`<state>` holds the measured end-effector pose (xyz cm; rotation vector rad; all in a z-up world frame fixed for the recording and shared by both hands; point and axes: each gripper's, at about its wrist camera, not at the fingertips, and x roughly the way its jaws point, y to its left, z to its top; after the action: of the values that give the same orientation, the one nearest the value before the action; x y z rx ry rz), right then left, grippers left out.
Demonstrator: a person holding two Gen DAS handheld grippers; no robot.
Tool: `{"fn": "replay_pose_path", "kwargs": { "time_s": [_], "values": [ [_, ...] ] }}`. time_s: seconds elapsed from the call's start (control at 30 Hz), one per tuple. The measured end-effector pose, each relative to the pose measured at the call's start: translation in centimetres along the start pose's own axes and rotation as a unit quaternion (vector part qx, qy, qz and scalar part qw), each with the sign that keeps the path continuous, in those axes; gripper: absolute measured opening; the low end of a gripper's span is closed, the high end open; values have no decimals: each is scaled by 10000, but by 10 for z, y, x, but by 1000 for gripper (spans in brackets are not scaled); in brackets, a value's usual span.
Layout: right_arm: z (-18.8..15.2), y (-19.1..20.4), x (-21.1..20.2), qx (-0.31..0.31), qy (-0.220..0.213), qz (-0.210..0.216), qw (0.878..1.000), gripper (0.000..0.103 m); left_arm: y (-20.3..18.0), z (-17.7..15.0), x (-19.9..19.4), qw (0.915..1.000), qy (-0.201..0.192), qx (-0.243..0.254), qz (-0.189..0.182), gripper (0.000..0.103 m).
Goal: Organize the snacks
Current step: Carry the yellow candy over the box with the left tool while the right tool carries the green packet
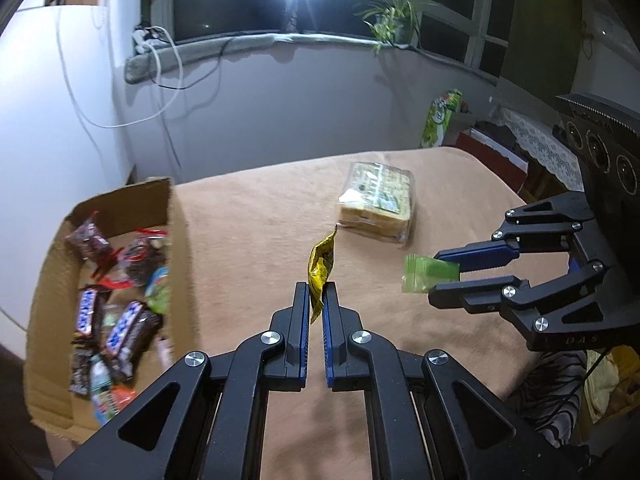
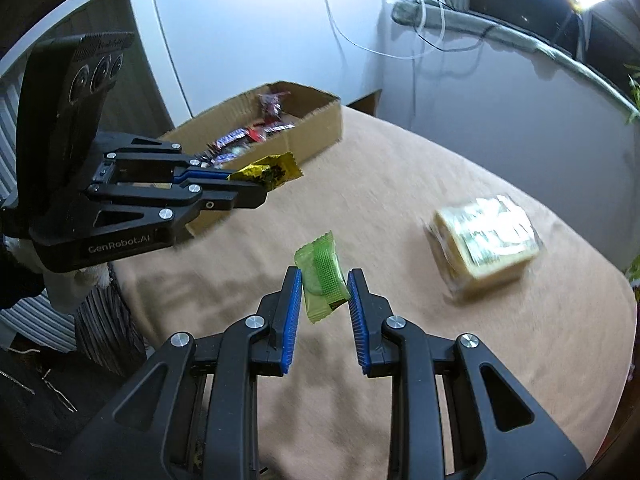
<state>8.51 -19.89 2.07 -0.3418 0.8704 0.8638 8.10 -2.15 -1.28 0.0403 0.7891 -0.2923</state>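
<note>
My left gripper [image 1: 316, 294] is shut on a yellow snack packet [image 1: 321, 271], held upright above the tan cloth; from the right wrist view that same left gripper [image 2: 256, 186] shows the yellow snack packet [image 2: 268, 171] sticking out toward the box. My right gripper [image 2: 324, 280] is shut on a green snack packet [image 2: 322, 280], also lifted off the table; in the left wrist view this right gripper [image 1: 438, 272] holds the green snack packet [image 1: 428, 278] at the right. A cardboard box [image 1: 176, 240] [image 2: 316, 128] with several chocolate bars and sweets sits at the table's left.
A clear-wrapped pack of biscuits [image 1: 376, 200] [image 2: 486, 240] lies on the tan tablecloth [image 1: 260, 220] further back. A green bag [image 1: 438, 116] stands beyond the table's far edge. Window sill, cables and a bright lamp lie behind.
</note>
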Motion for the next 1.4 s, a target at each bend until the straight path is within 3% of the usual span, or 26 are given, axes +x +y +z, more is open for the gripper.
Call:
{"fn": "replay_pose_path", "kwargs": {
  "time_s": [0.83, 1.4],
  "values": [
    [107, 79, 75, -519, -16, 443, 9977, 24, 115, -37, -56, 9935, -177, -805, 791, 5],
    [135, 103, 122, -561, 273, 635, 9960, 25, 148, -44, -50, 9909, 12, -856, 1038, 5]
  ]
}}
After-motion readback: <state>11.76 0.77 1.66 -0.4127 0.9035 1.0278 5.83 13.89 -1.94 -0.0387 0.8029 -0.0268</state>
